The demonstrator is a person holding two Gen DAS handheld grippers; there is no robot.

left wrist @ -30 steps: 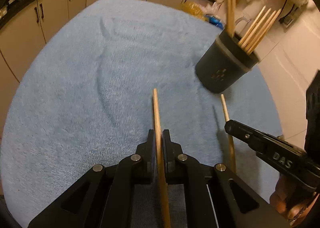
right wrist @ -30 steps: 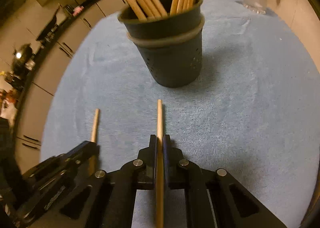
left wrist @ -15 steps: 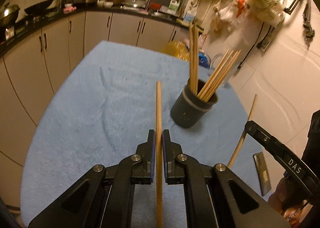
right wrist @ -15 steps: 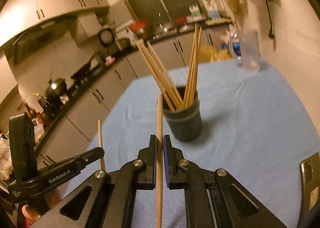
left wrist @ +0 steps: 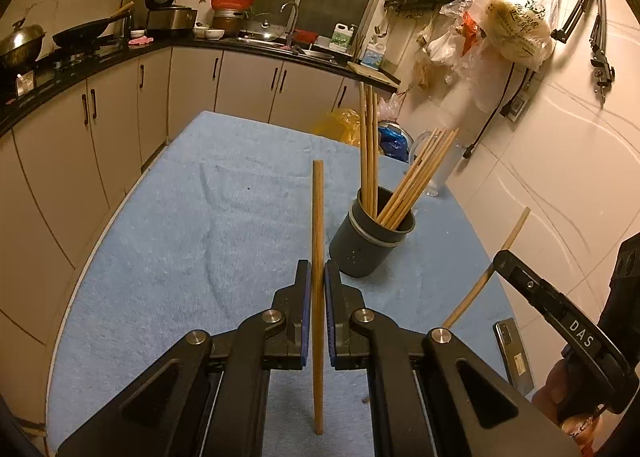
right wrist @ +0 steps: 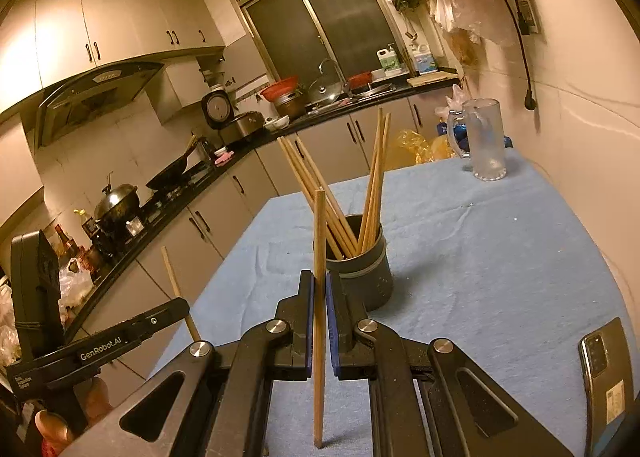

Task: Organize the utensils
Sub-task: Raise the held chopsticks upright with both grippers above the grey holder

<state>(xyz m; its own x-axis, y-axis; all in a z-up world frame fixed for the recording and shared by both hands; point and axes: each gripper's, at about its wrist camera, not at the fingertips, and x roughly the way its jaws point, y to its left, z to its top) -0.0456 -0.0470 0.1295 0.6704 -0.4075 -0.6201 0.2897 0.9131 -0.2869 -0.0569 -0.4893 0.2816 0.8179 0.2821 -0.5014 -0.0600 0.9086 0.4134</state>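
Note:
My left gripper (left wrist: pixel 317 271) is shut on a wooden chopstick (left wrist: pixel 317 217) and holds it raised above the blue cloth. My right gripper (right wrist: pixel 319 281) is shut on a second chopstick (right wrist: pixel 319 233), also raised. A dark round holder (left wrist: pixel 370 243) with several chopsticks standing in it sits on the cloth ahead and to the right of the left gripper; in the right wrist view the holder (right wrist: pixel 366 273) is just beyond my right fingertips. The right gripper (left wrist: pixel 500 257) shows at the right of the left wrist view, the left gripper (right wrist: pixel 182 307) at the left of the right wrist view.
The table is covered by a blue towel (left wrist: pixel 192 237). A glass mug (right wrist: pixel 482 145) stands at the far right corner. A phone (right wrist: pixel 604 373) lies at the near right edge. Kitchen cabinets and a counter run along the left and back.
Both grippers have lifted their chopsticks off the cloth and risen well above the table. The holder now appears lower and farther away in both views.

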